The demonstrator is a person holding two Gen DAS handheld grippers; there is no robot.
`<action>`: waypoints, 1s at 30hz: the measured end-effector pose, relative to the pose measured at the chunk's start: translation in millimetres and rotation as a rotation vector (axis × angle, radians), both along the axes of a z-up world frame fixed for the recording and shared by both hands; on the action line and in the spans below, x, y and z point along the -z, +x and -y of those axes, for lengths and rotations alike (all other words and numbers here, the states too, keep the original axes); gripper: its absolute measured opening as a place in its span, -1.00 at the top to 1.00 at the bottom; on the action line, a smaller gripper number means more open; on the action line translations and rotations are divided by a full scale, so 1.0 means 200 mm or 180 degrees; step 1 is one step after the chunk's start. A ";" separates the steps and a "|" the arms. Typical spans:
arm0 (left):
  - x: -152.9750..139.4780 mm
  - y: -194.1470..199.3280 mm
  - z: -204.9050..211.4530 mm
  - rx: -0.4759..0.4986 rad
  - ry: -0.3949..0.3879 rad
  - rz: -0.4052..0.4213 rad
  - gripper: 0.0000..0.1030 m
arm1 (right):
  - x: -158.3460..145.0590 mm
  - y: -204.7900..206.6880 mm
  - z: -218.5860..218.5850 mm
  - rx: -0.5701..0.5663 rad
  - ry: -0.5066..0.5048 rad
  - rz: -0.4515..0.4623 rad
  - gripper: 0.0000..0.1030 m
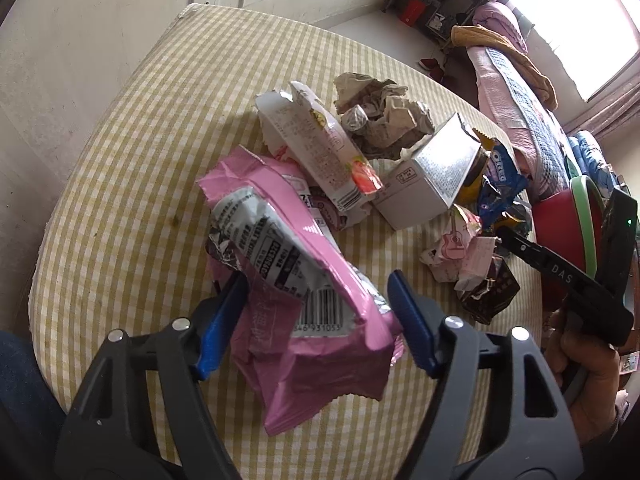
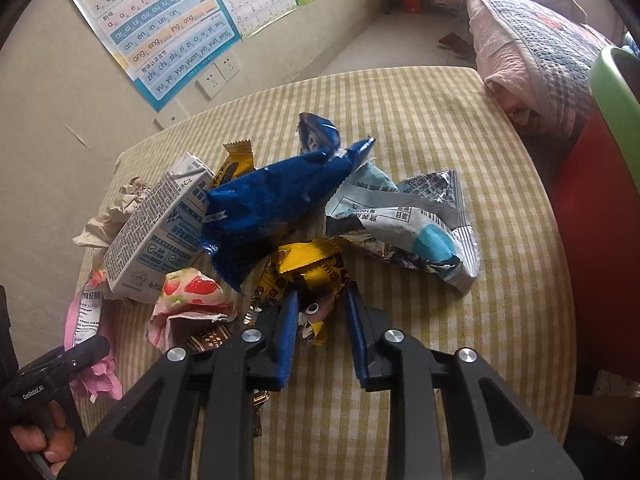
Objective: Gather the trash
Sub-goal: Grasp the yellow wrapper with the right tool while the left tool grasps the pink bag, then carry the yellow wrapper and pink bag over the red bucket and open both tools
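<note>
Left hand-held gripper (image 1: pixel 316 320) is bracketing the pink wrapper (image 1: pixel 304 280) at the near worktop (image 1: pixel 120 160) edge, not yet pinching; you are needing firm closure. Right hand-held gripper (image 2: pixel 320 312) is clenching the yellow wrapper (image 2: pixel 308 268); lift slowly.

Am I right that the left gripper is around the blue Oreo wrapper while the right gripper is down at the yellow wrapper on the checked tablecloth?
Not quite: the left gripper is around the pink wrapper, as the left wrist view shows. The blue Oreo wrapper lies untouched in the pile. The right gripper is indeed down at the yellow wrapper on the checked tablecloth.
</note>
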State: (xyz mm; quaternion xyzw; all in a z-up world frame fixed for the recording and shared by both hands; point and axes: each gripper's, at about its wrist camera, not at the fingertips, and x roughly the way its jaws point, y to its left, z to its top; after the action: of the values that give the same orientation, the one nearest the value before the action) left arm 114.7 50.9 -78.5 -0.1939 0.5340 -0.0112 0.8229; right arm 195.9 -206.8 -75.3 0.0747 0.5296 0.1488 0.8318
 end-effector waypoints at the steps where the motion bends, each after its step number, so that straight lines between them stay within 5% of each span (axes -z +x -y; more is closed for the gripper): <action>1: -0.01 0.00 0.01 0.0023 -0.0009 0.0020 -0.11 | 0.00 0.00 0.00 -0.0010 0.0012 0.0001 0.64; 10: -0.06 -0.03 0.03 0.0100 0.0045 0.0064 0.07 | -0.07 -0.05 0.00 -0.0043 0.0029 0.0091 0.77; 30: -0.36 -0.21 0.10 0.0196 0.0109 0.0409 0.10 | -0.45 -0.34 0.04 -0.0085 -0.0001 0.0589 0.77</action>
State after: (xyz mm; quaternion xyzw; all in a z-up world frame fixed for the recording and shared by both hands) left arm 72.9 30.4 -7.3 -0.1622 0.4859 -0.0399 0.8579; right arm 127.0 -215.4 13.8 0.0534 0.4514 0.1660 0.8751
